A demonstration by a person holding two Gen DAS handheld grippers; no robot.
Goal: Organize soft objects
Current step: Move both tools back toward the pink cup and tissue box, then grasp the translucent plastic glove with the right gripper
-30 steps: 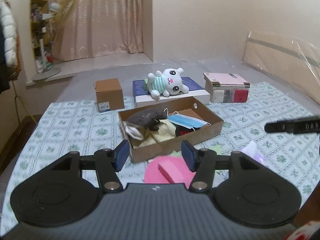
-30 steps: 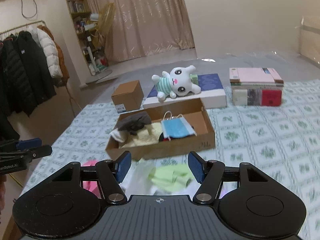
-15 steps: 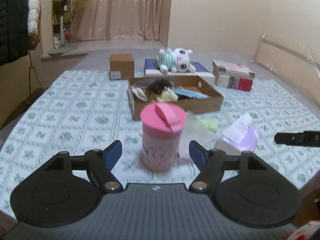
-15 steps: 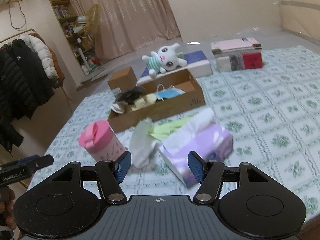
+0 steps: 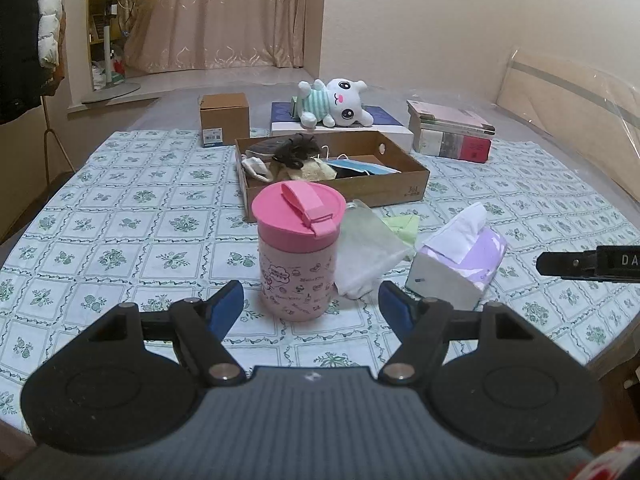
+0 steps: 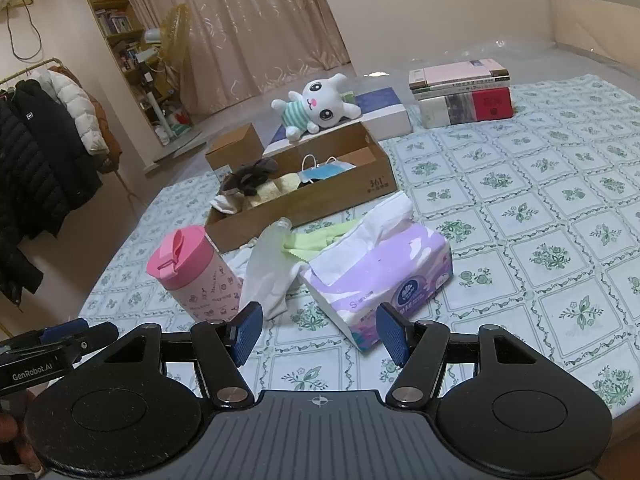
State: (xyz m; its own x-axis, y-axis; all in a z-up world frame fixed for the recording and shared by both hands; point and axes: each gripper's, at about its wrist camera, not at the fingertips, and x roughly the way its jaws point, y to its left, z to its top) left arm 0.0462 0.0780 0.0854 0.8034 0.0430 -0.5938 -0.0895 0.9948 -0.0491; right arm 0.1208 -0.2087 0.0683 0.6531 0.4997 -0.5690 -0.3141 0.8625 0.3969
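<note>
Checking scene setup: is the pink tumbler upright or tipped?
Upright: the pink tumbler stands on its base on the tablecloth, lid on top.

A printed cloth [image 5: 120, 240] covers the bench. The pink cup [image 5: 296, 256] looks like smooth, matt plastic. The tissue pack [image 6: 384, 272] wears glossy film with soft paper sprouting out; the tray [image 6: 344, 196] is plain brown cardboard; the plush toy [image 5: 340, 102] looks fuzzy.
</note>
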